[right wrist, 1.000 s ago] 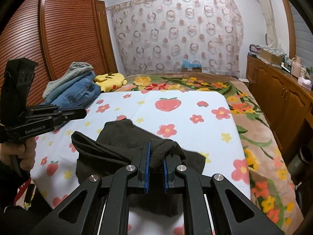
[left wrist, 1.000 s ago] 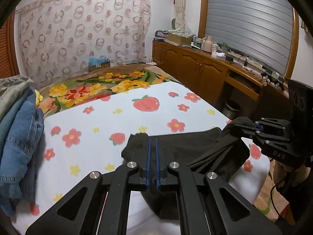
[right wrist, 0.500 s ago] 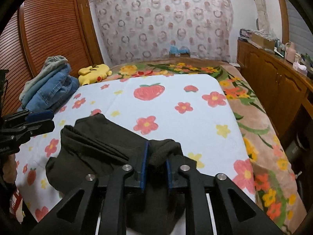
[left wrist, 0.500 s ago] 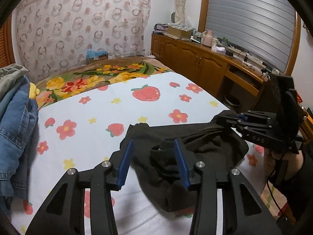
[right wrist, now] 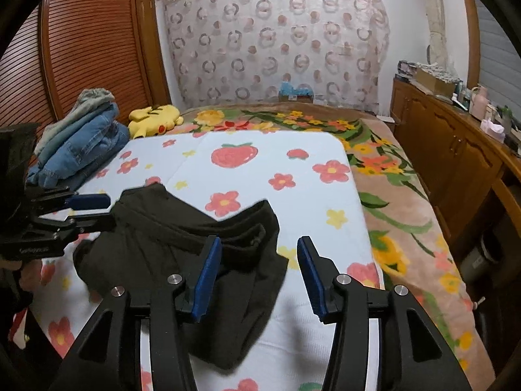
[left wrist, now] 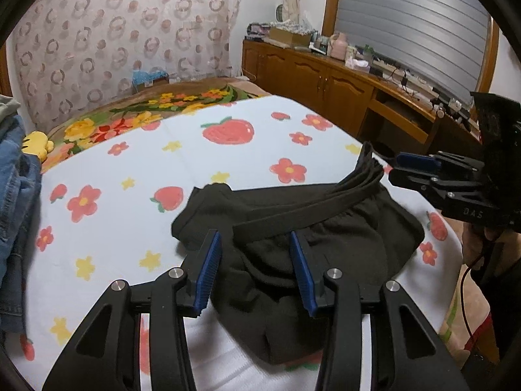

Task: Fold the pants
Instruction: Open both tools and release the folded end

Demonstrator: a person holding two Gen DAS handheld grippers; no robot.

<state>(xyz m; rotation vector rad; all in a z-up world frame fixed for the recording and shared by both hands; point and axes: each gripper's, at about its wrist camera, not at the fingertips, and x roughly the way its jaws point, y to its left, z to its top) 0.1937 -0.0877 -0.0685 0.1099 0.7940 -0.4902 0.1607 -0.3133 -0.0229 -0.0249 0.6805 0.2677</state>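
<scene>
Black pants point(left wrist: 312, 247) are seen from the left wrist, lying bunched on the strawberry-print sheet point(left wrist: 228, 163); the left gripper point(left wrist: 257, 272) is held over them with fingers spread wide, nothing pinched. From the right wrist, the pants point(right wrist: 182, 247) are shown near the sheet's front edge, the right gripper point(right wrist: 259, 275) likewise spread apart above them, folded jeans point(right wrist: 81, 143) stacked well apart.
</scene>
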